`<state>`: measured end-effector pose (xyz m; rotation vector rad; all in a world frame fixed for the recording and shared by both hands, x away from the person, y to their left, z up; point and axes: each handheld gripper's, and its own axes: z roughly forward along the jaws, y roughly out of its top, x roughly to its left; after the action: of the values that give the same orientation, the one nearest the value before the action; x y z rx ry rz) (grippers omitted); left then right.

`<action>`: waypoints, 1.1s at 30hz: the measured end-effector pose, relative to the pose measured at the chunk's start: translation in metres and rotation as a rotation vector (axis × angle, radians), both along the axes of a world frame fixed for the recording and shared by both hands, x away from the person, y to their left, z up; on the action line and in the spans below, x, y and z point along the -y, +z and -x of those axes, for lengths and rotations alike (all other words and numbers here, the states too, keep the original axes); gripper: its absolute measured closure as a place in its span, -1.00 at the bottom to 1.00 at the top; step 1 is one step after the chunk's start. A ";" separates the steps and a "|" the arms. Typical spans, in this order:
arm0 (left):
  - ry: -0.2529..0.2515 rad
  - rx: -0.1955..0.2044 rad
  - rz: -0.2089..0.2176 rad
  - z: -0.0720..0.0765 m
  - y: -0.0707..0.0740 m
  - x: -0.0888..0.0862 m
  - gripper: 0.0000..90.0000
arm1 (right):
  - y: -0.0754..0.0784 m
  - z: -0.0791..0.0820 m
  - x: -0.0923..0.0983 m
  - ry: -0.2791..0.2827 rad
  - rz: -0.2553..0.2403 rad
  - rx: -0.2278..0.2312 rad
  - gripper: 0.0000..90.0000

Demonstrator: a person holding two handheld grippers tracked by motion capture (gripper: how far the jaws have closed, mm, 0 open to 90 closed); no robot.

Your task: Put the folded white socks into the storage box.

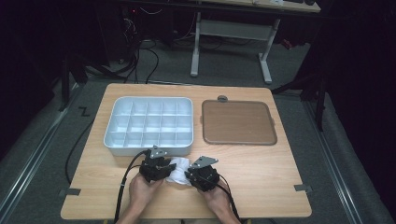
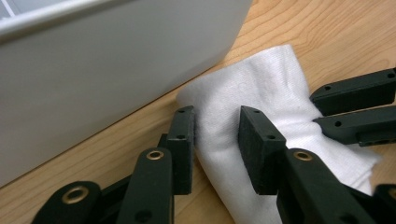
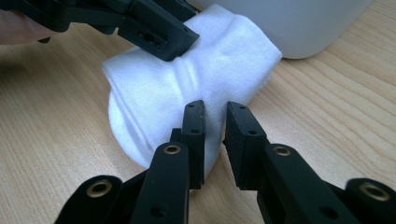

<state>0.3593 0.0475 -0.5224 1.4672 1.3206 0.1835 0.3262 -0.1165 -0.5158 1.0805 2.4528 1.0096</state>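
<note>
Both of the person's hands come in from the near edge, each wrapped around a black two-jaw gripper. The left gripper point(image 1: 164, 169) and the right gripper point(image 1: 190, 175) sit low, close together, tips angled toward each other. Each pair of jaws stands narrowed, pinching a fold of white cloth point(image 1: 178, 171).

A lab: dark room, floor cables point(image 1: 152, 60), desk frame point(image 1: 231, 32) behind.

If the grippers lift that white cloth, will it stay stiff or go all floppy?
Probably floppy: the white cloth already bunches and creases where the fingers pinch it. It looks thin and soft, so likely light. It seems unlikely to roll or break.
</note>
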 end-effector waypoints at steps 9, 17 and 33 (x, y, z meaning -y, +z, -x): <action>0.020 -0.020 0.025 0.001 0.000 -0.009 0.45 | -0.004 0.001 -0.003 0.016 0.003 -0.001 0.74; 0.037 -0.034 0.000 0.003 0.002 -0.017 0.46 | -0.009 0.003 -0.010 0.041 0.001 -0.015 0.74; 0.088 -0.070 0.111 0.005 0.016 -0.040 -0.24 | -0.009 0.007 -0.022 0.075 -0.045 -0.011 0.54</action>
<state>0.3541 0.0872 -0.5062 1.3334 1.4303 0.1148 0.3189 -0.0948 -0.5252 1.0172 2.5073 1.0886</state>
